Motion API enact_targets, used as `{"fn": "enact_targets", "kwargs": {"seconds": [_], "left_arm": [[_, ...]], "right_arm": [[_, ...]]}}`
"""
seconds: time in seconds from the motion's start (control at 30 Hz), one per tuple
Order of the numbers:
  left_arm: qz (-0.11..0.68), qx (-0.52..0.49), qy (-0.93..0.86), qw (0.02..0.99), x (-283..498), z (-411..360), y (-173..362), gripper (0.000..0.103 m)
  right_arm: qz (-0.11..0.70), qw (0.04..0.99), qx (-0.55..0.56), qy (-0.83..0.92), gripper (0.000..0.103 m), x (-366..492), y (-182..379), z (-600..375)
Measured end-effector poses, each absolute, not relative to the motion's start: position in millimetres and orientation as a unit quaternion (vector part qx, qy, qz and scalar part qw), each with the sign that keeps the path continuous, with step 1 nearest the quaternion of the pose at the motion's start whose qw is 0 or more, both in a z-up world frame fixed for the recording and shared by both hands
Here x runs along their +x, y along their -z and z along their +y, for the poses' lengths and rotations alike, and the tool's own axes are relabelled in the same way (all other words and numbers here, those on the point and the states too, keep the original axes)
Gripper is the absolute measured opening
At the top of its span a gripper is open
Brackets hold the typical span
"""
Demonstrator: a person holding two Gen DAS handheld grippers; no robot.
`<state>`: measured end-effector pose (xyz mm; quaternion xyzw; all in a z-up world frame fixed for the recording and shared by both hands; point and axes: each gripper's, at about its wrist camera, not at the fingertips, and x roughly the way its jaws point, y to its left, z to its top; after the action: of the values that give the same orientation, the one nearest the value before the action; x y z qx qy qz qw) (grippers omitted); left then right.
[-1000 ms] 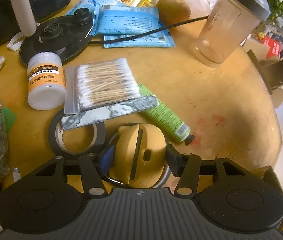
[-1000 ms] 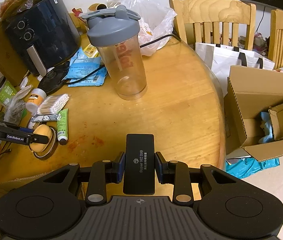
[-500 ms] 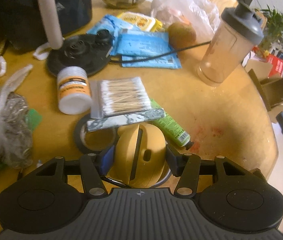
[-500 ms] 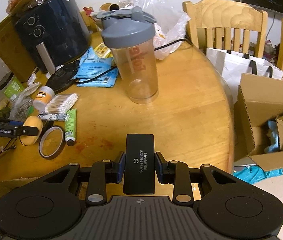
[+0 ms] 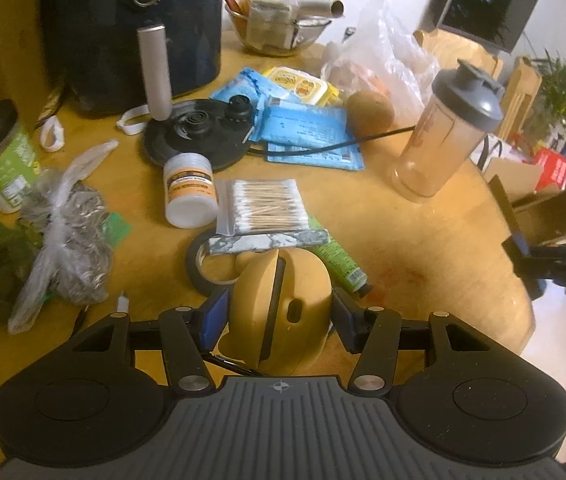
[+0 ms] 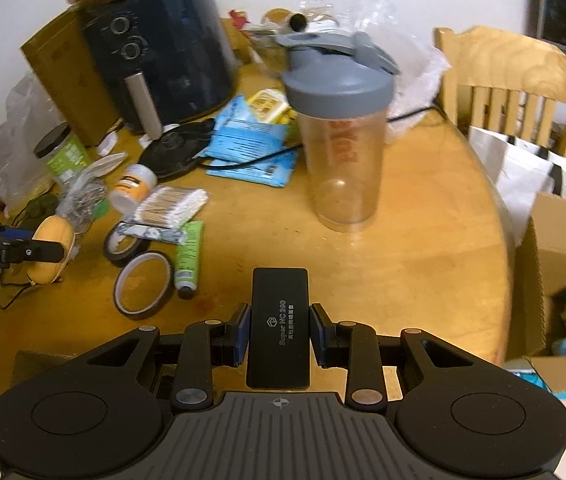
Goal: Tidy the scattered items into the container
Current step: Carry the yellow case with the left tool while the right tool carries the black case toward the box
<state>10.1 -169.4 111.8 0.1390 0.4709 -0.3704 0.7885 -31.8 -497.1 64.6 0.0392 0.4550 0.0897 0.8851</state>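
Two tape rings, one shaker

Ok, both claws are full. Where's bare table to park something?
Best bare patch: the table right of the shaker bottle, out to the rim by the cardboard box. A smaller one lies between the green tube and the bottle. Left of the tube it's crowded: tape rolls, cotton swabs, white jar, bags.
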Motion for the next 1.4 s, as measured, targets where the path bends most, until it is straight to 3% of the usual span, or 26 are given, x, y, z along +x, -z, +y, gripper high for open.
{"fn": "enact_targets", "kwargs": {"seconds": [0.73,1.4], "left_arm": [[0.464,0.086,0.327,0.819,-48,-118,-155,0.054],[0.506,0.034,0.281,0.815,-96,-91,-135,0.054]], "right_arm": [[0.432,0.884,0.004,-0.177,0.034,-36,-94,-462],[0.448,0.861,-0.026,-0.238,0.034,-52,-86,-436]]}}
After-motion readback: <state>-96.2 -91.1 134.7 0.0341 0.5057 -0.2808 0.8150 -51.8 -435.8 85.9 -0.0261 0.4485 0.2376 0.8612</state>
